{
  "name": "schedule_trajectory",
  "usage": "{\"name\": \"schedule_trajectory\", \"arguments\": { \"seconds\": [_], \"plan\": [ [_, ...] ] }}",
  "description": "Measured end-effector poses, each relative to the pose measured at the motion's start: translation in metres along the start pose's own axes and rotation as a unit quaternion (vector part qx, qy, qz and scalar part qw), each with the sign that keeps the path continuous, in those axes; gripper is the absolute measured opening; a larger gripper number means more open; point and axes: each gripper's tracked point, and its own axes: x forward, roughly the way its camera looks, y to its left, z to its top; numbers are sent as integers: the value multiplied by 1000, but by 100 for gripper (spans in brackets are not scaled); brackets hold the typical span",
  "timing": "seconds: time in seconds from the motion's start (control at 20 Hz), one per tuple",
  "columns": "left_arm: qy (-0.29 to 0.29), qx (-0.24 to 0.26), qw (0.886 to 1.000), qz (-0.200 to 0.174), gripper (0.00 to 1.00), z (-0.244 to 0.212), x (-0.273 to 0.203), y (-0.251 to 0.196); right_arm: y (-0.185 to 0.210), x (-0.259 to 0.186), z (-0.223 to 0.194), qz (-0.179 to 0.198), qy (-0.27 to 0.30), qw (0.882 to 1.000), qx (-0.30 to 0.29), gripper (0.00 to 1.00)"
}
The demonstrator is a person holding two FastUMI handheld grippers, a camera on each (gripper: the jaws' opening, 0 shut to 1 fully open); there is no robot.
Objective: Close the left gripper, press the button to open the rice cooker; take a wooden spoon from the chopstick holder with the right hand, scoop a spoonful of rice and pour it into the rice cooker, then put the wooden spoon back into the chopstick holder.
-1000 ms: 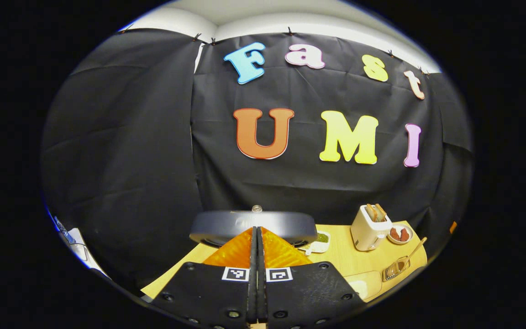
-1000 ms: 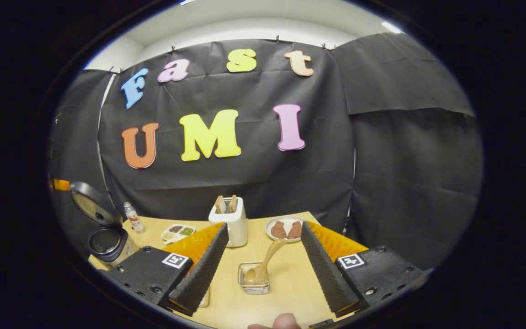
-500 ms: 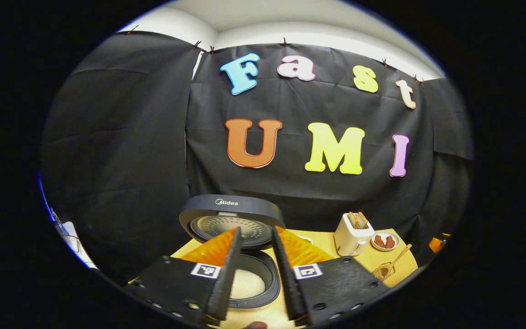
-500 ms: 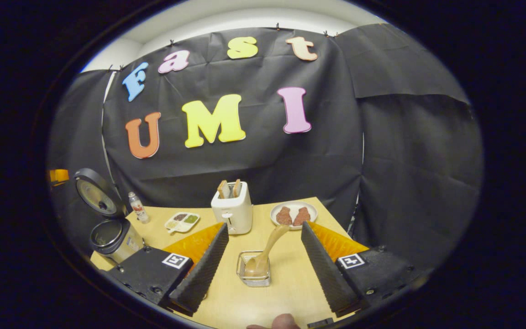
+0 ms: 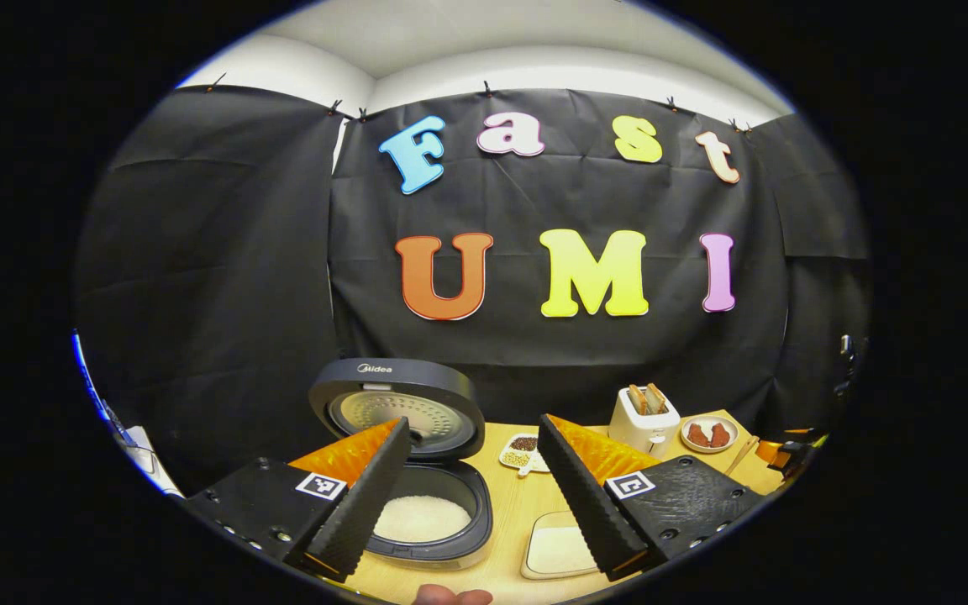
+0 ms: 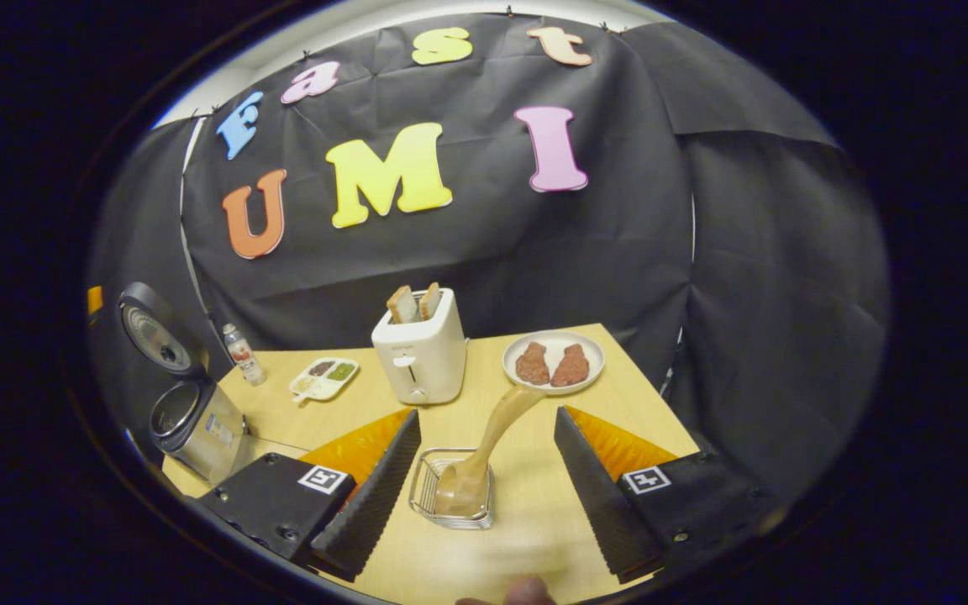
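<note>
The rice cooker (image 5: 417, 470) stands open, so fetching is in hand; the left gripper (image 5: 471, 491) is spread and empty. The right gripper (image 6: 484, 487), fingers apart, frames the wooden spoon (image 6: 488, 445) in the chopstick holder (image 6: 450, 500); next, I judge, it must close on the handle.

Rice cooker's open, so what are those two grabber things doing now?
A person holds a gripper in each hand. The rice cooker sits with its lid up and white rice inside. The left gripper hangs open in front of it, holding nothing. The right gripper is open too, lined up on the wooden spoon that stands in the wire chopstick holder, with neither finger touching it. No rice has been scooped yet.
</note>
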Motion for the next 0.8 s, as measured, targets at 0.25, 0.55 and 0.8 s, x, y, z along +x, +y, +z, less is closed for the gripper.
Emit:
{"name": "schedule_trajectory", "arguments": {
  "seconds": [0.25,0.55,0.8],
  "plan": [
    [39,-14,999,-1,97,-17,13,-28,3,52,-28,29,60,997,25,91],
    [60,-4,998,6,97,-26,16,-42,3,90,-57,52,116,991,44,79],
    [75,-13,997,1,98,-32,12,-42,3,91,-57,50,124,990,51,51]
  ]
}}
